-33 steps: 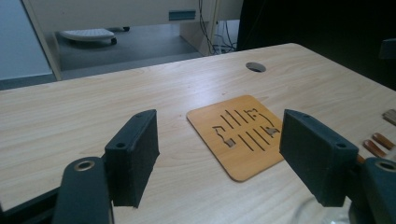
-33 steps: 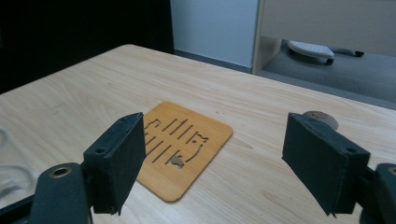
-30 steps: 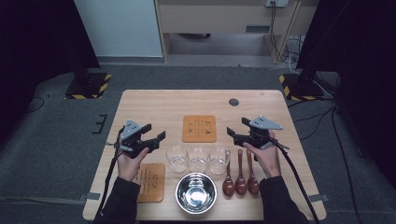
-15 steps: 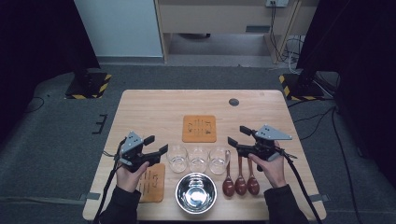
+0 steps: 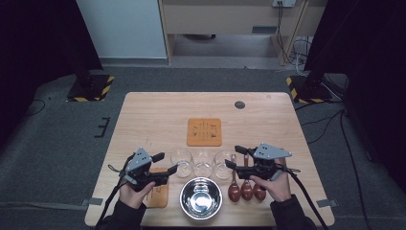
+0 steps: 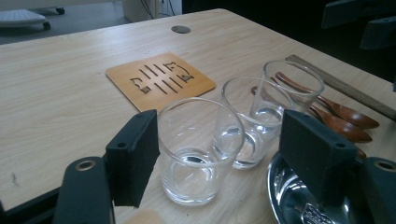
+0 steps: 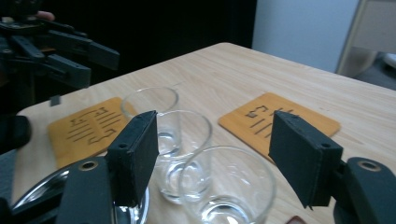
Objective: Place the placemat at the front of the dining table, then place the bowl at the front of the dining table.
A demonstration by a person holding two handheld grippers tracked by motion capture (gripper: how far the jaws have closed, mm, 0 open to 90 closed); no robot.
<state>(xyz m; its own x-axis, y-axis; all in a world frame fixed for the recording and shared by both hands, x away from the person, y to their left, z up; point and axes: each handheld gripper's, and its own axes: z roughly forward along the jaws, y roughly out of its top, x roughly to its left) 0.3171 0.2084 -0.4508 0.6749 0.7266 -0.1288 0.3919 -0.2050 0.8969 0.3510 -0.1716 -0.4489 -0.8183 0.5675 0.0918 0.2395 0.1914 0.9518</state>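
High view shows my 2 hands at the near edge of the bench [image 5: 158, 115]. My left hand-held gripper [image 5: 168, 163] is released, with its jaws wide apart, and it points at the left glass [image 5: 181, 162]. My right hand-held gripper [image 5: 234, 157] is released too, and it points at the right glass [image 5: 223, 163]. Neither one touches a glass yet.

3 clear glasses stand in a row, with the middle glass [image 5: 202, 163] between the other 2. I think I hold each hand-held gripper low and level so its jaws can slide around a glass from the side.

Near me sits a shiny metal bowl [image 5: 201, 197]. 3 dark wooden spoons [image 5: 246, 188] lie beside it, under my right hand-held gripper. 1 wooden coaster [image 5: 204, 132] lies past the glasses, and another coaster [image 5: 158, 193] lies under my left hand.

My bench is pale wood with a small round hole [image 5: 240, 104] near the far edge. Around it is grey floor [image 5: 57, 143] and dark curtains [image 5: 38, 33].
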